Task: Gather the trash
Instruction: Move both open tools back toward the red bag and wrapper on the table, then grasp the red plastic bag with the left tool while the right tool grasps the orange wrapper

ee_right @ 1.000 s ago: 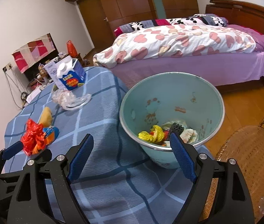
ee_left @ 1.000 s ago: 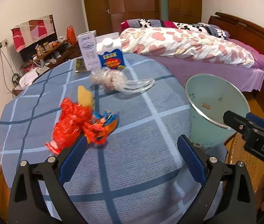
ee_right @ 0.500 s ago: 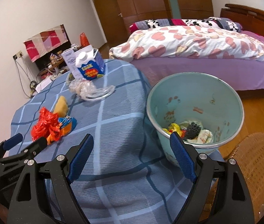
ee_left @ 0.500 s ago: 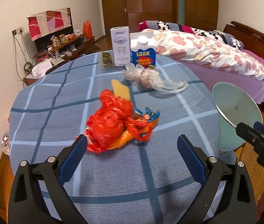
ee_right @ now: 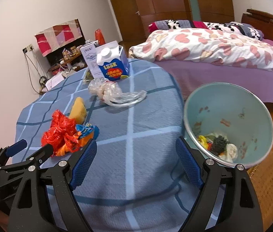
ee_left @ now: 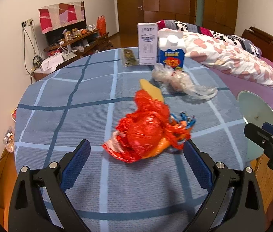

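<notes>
Trash lies scattered on a round table covered with a blue checked cloth (ee_left: 78, 104). Nearest the left gripper (ee_left: 136, 160) is a crumpled red plastic bag (ee_left: 146, 129), lying on top of an orange and blue snack wrapper (ee_left: 182, 123); a yellow wedge-shaped piece (ee_left: 152, 90) touches the bag's far side. The left gripper's jaws stand wide, holding nothing, with the red bag just ahead of the gap between its blue pads (ee_left: 76, 160). Farther back lies a crumpled clear plastic bag (ee_left: 182, 83), and behind it stand a blue and white carton marked "Look" (ee_left: 171, 56) and a tall white box (ee_left: 147, 44), side by side. A small dark packet (ee_left: 129, 58) lies flat just left of the white box.

Beside the table's right edge stands a pale green trash bin (ee_right: 252, 104), with some wrappers and scraps at its bottom. The right gripper (ee_right: 136, 162) hangs over the near part of the cloth, jaws also wide and empty, its right finger overlapping the bin's rim in the right wrist view. A bed with a heart-print quilt (ee_right: 213, 46) stands beyond the table.
</notes>
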Demonstrator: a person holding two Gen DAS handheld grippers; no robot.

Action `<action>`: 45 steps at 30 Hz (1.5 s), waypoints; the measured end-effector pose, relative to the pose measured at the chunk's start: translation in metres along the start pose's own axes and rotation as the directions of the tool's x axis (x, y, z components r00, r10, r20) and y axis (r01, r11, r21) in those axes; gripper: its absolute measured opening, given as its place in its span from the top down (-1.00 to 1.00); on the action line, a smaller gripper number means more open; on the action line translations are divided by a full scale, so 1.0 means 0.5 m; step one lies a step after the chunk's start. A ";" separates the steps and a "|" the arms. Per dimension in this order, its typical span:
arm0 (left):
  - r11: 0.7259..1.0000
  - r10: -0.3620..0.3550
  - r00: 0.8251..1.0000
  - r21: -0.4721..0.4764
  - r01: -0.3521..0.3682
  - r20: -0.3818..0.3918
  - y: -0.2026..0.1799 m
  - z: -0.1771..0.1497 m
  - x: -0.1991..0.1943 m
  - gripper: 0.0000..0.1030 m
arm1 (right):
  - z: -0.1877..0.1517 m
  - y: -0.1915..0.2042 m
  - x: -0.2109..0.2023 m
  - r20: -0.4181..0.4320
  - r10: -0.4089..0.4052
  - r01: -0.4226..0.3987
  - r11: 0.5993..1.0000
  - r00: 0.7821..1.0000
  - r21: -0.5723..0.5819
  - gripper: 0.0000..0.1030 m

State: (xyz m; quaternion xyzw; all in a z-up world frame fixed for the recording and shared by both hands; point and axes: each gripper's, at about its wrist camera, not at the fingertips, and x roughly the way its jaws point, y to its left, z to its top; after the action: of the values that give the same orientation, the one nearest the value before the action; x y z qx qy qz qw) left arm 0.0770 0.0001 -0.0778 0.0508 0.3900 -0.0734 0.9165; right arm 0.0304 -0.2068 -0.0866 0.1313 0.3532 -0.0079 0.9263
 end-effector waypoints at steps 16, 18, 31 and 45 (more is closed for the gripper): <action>0.992 -0.123 0.990 0.013 0.124 -0.069 0.018 0.028 0.082 -0.08 | 0.026 0.013 0.070 -0.038 0.019 -0.019 1.000 0.999 0.000 -0.60; 0.989 -0.149 0.986 0.006 0.150 -0.076 0.021 0.028 0.092 0.19 | 0.027 0.011 0.073 -0.040 0.019 -0.019 1.000 0.999 0.002 -0.60; 0.991 -0.111 0.993 -0.066 0.114 0.045 0.128 0.057 0.007 0.47 | 0.029 0.047 0.090 -0.059 0.049 -0.051 0.998 0.997 -0.029 -0.60; 0.985 0.030 0.999 -0.170 -0.022 0.041 0.263 0.013 -0.022 0.47 | 0.005 0.200 0.168 -0.211 0.151 -0.171 0.982 0.966 -0.077 -0.34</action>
State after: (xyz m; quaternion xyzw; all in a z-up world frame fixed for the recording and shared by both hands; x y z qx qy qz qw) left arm 0.0968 0.1298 -0.0607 -0.0240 0.3740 -0.0291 0.9267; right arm 0.1057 -0.1040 -0.1162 0.1157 0.4347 0.0978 0.8877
